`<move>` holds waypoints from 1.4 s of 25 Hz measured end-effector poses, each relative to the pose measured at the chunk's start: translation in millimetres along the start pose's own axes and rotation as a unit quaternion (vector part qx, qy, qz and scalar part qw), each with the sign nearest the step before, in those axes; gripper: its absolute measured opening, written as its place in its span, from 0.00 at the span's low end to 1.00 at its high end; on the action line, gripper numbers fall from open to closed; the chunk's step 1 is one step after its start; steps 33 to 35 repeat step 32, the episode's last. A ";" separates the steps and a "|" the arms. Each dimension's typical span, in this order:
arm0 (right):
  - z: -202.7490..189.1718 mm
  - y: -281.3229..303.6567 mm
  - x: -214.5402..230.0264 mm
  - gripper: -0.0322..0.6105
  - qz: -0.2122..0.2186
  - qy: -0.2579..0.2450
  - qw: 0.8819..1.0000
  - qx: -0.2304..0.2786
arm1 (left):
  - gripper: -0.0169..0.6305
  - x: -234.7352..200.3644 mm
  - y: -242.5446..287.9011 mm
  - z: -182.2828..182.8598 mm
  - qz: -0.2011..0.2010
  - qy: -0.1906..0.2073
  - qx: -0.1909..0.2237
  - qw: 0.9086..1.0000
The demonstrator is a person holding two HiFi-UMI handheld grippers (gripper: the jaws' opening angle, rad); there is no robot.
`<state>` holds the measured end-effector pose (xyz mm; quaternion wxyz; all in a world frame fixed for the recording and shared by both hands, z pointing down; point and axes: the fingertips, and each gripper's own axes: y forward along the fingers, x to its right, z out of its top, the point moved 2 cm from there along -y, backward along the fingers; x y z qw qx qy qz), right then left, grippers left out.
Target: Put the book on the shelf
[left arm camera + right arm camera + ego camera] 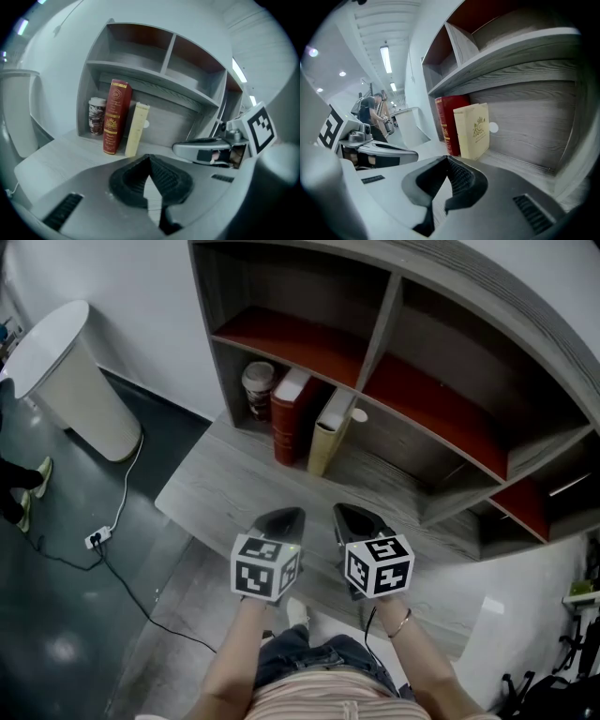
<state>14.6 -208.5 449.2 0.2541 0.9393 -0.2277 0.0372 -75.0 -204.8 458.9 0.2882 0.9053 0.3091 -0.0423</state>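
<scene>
A dark red book (289, 418) and a cream book (330, 432) stand side by side in the shelf's lower left compartment, the cream one leaning a little. The left gripper view shows the red book (114, 117) and the cream book (137, 130) ahead. In the right gripper view the cream book (472, 130) is nearer than the red book (449, 122). My left gripper (284, 518) and right gripper (352, 517) hover side by side over the grey wooden ledge (216, 488), short of the books. Both are shut with nothing between the jaws.
A patterned cup (257, 388) stands left of the red book. The shelf unit (380, 334) has several open compartments with red floors. A white round stand (70, 381) and a power strip with cable (97, 538) are on the dark floor at left. A person (370, 110) stands far behind.
</scene>
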 end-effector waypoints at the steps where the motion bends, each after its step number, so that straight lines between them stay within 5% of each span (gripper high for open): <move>1: 1.1 -1.5 -1.2 0.06 0.001 0.001 1.000 0.004 | 0.04 -0.3 -3.3 0.0 -0.002 -0.005 0.003 1.000; 35: -3.4 -93.0 -9.4 0.06 0.002 0.045 0.995 0.092 | 0.04 34.6 -80.1 6.6 0.005 0.011 0.067 0.998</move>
